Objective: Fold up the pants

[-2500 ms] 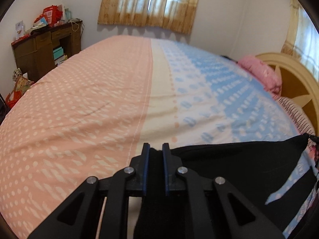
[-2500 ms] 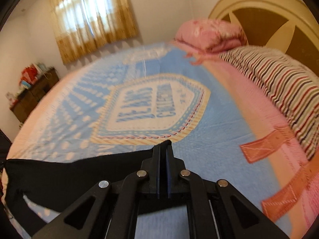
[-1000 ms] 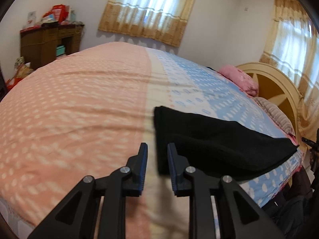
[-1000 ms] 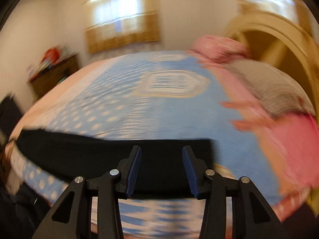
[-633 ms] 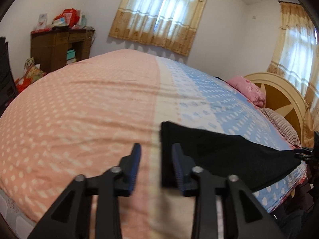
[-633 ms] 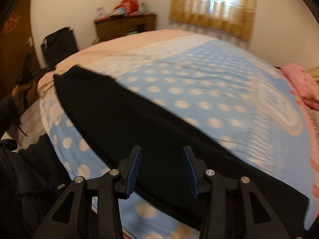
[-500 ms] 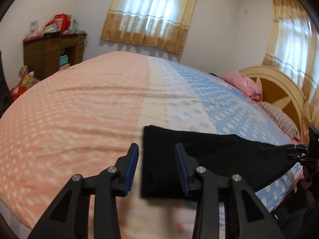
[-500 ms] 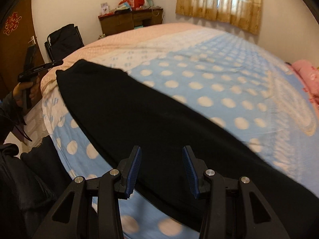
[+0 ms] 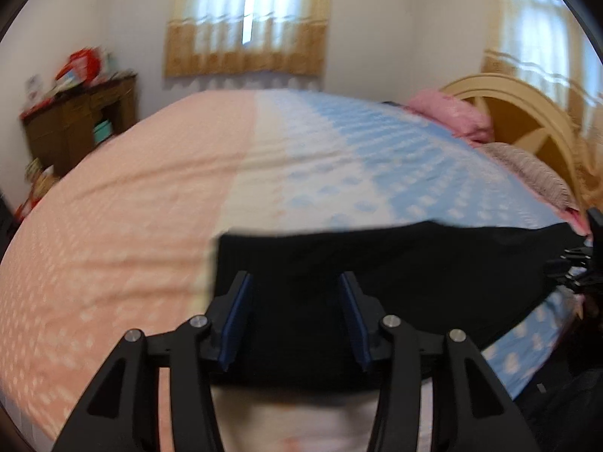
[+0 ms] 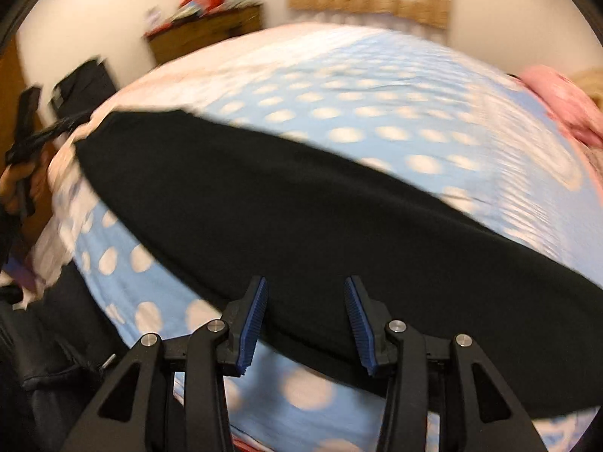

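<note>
Bedroom, curtained window (image 9: 247,22) at the far wall, wooden dresser (image 9: 77,120) ahead-left of the left hand-held gripper (image 9: 294,316). Bed (image 9: 150,203) with pink and blue dotted cover fills both views. Black pants (image 9: 377,263) lie flat in a long folded strip near the bed's closest edge. Left hand-held gripper hovers over one end of the strip, jaws spread, holding nothing. Right hand-held gripper (image 10: 305,318) hovers over the pants (image 10: 301,207) further along, jaws likewise spread and empty. Pink pillow (image 9: 452,115) ahead-right, by the headboard (image 9: 527,113).
</note>
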The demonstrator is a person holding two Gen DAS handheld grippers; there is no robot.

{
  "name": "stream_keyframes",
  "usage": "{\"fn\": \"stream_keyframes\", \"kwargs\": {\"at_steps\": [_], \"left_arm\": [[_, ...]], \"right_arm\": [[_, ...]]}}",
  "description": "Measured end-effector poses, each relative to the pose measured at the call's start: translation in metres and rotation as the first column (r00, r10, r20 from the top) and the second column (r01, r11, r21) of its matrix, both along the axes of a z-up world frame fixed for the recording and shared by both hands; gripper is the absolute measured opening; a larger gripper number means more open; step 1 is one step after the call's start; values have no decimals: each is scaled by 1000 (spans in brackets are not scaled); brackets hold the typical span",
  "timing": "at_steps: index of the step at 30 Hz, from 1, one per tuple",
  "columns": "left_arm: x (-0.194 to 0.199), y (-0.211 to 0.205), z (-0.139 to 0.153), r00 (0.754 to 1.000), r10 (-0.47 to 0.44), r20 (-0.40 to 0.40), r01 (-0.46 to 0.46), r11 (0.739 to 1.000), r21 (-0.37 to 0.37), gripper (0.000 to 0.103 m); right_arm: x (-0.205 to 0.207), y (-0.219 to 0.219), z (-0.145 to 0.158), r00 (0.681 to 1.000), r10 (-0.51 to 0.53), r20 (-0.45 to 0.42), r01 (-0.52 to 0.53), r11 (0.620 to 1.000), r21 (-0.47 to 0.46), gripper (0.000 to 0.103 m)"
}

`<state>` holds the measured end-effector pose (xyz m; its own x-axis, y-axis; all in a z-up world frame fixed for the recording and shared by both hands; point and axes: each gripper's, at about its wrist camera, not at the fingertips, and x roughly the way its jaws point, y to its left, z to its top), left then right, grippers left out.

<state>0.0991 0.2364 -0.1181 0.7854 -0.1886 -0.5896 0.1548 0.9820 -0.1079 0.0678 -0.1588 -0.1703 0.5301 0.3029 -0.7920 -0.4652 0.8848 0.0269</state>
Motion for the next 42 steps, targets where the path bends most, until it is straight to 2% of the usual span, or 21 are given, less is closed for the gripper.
{"fn": "stream_keyframes", "kwargs": {"at_steps": [2, 5, 8, 9, 12, 14, 16, 18, 21, 24, 26, 29, 34, 37, 39, 40, 41, 42], "left_arm": [[4, -27, 10, 997, -77, 20, 77, 997, 5, 53], [13, -81, 16, 975, -223, 18, 222, 975, 17, 57], [21, -138, 14, 925, -379, 11, 379, 925, 5, 57], [23, -158, 12, 905, -425, 3, 425, 905, 4, 57], [25, -202, 2, 857, -515, -27, 516, 856, 38, 57], [20, -214, -3, 846, -532, -39, 533, 842, 85, 57], [20, -211, -5, 853, -520, -49, 523, 847, 100, 57], [23, -189, -7, 888, -455, -64, 459, 882, 107, 57], [31, -133, -8, 959, -266, -97, 277, 953, 121, 57], [24, -62, -1, 994, -53, -97, 65, 990, 123, 57], [12, -16, 3, 993, 74, -94, -63, 991, 118, 57], [4, 22, -1, 980, 154, -124, -147, 987, 66, 56], [9, 29, -16, 970, 184, -159, -180, 983, 37, 55], [19, 24, -22, 958, 232, -170, -220, 972, 84, 55], [24, 27, -23, 959, 228, -168, -222, 973, 56, 55], [26, 28, -24, 959, 225, -173, -221, 974, 45, 53], [28, 28, -25, 958, 224, -177, -221, 974, 39, 46], [29, 28, -25, 960, 221, -172, -218, 975, 32, 31]], "right_arm": [[-7, -35, 10, 995, -99, 24, 99, 995, 19, 45], [-19, -86, 25, 962, -265, 66, 264, 964, 31, 45], [-36, -155, 42, 871, -482, 91, 474, 875, 96, 45], [-45, -182, 47, 818, -569, 91, 556, 821, 129, 45], [-62, -226, 51, 721, -690, 57, 668, 715, 205, 45], [-70, -245, 51, 674, -737, 53, 712, 667, 221, 45], [-72, -253, 50, 654, -754, 56, 727, 648, 227, 45], [-68, -257, 48, 658, -751, 54, 721, 650, 240, 45], [-60, -244, 46, 683, -726, 76, 693, 677, 249, 45], [-47, -217, 45, 728, -677, 108, 640, 728, 246, 45], [-36, -197, 45, 764, -633, 121, 596, 765, 243, 45], [-21, -170, 44, 808, -576, 121, 539, 807, 242, 45], [-10, -141, 42, 843, -526, 111, 493, 838, 233, 45], [-14, -131, 44, 852, -506, 130, 475, 854, 210, 45], [-16, -128, 44, 856, -498, 140, 468, 861, 200, 45], [-17, -126, 44, 855, -498, 142, 468, 861, 198, 45], [-18, -126, 44, 854, -500, 143, 471, 860, 197, 45], [-17, -126, 42, 853, -503, 139, 474, 858, 197, 45]]}}
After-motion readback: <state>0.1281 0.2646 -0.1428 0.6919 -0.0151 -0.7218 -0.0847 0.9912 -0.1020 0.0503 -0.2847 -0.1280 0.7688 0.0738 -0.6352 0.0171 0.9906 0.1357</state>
